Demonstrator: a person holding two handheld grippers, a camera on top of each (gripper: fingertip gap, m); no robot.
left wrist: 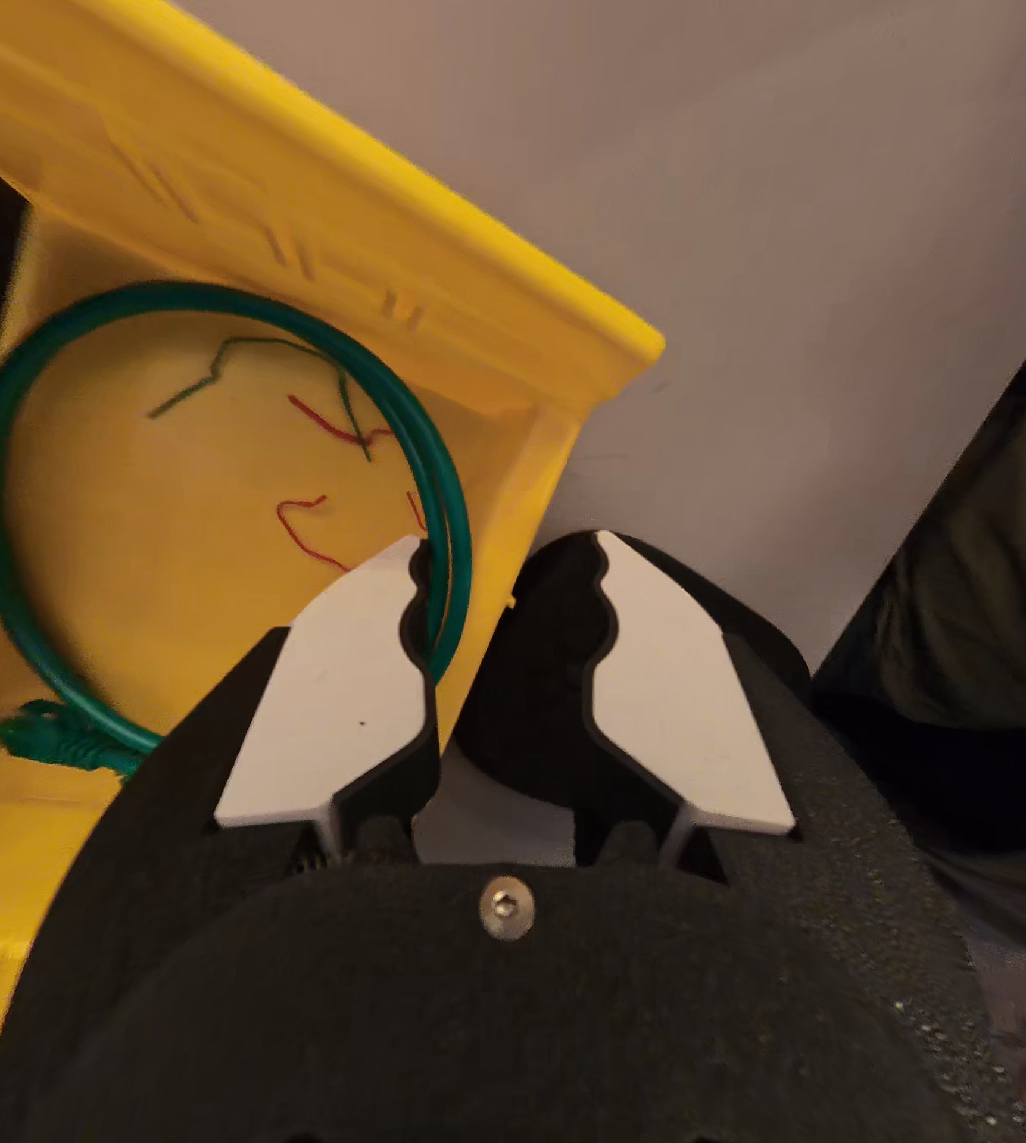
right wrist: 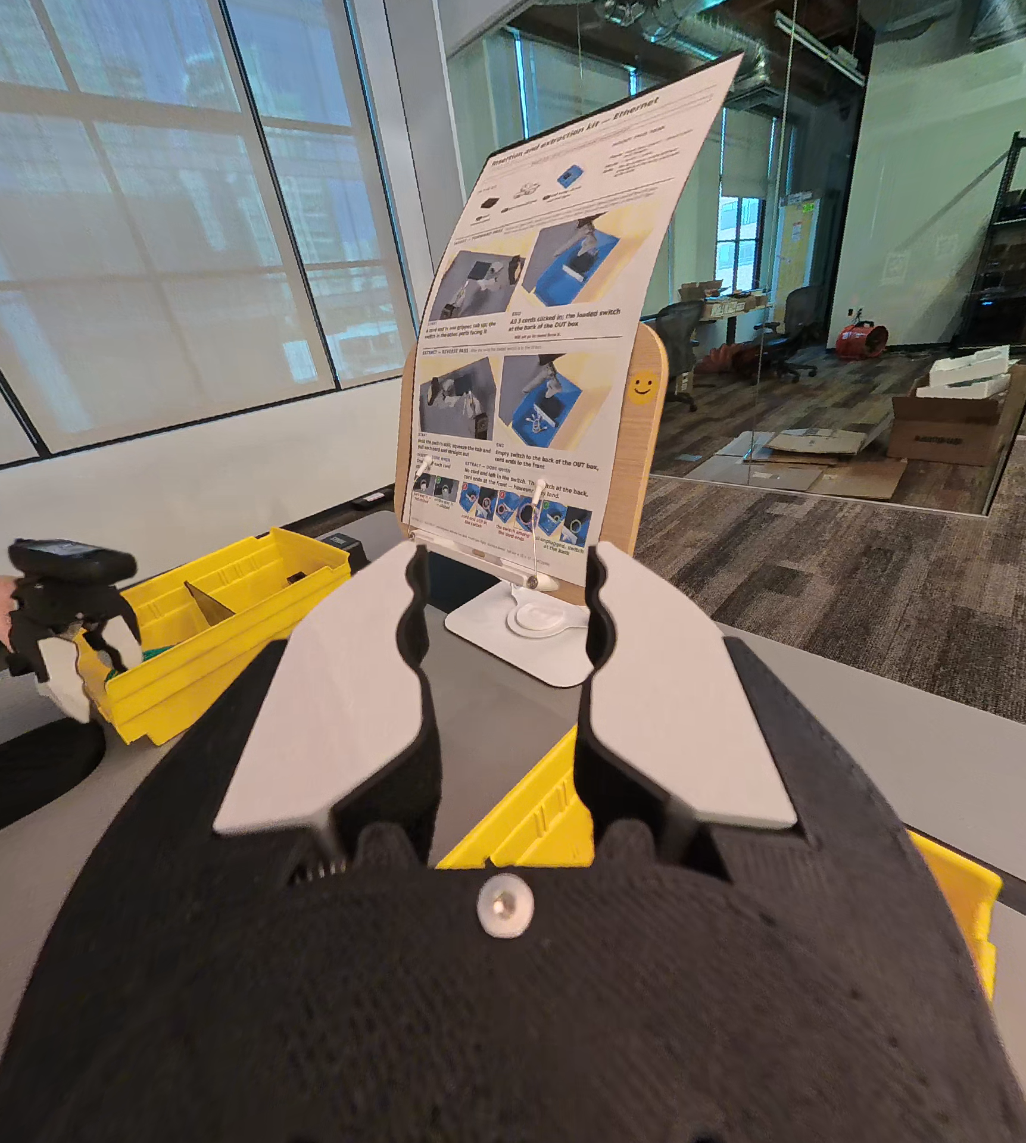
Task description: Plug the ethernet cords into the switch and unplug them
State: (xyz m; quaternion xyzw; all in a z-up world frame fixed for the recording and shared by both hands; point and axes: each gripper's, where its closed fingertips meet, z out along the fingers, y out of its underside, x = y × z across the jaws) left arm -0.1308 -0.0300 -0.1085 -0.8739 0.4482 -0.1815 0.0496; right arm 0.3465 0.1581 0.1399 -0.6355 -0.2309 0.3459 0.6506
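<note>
A green ethernet cord (left wrist: 219, 303) lies coiled in a yellow bin (left wrist: 201, 154), with its green plug (left wrist: 46, 739) at the lower left. My left gripper (left wrist: 507, 544) is open over the bin's near corner. Its left finger (left wrist: 337, 680) is inside the bin against the cord's loop, and its right finger (left wrist: 671, 680) is outside the wall. The left gripper also shows far left in the right wrist view (right wrist: 92, 662), dipped into that bin (right wrist: 219, 643). My right gripper (right wrist: 507, 550) is open and empty above the table. I see no switch clearly.
Thin red and green twist ties (left wrist: 324, 427) lie on the bin floor. A second yellow bin (right wrist: 529, 816) sits under my right gripper. An instruction sheet on a wooden stand (right wrist: 547, 346) stands ahead on the grey table (right wrist: 869, 742). Dark fabric (left wrist: 962, 618) is at the right. There is about 55 cm between the tips of the two grippers.
</note>
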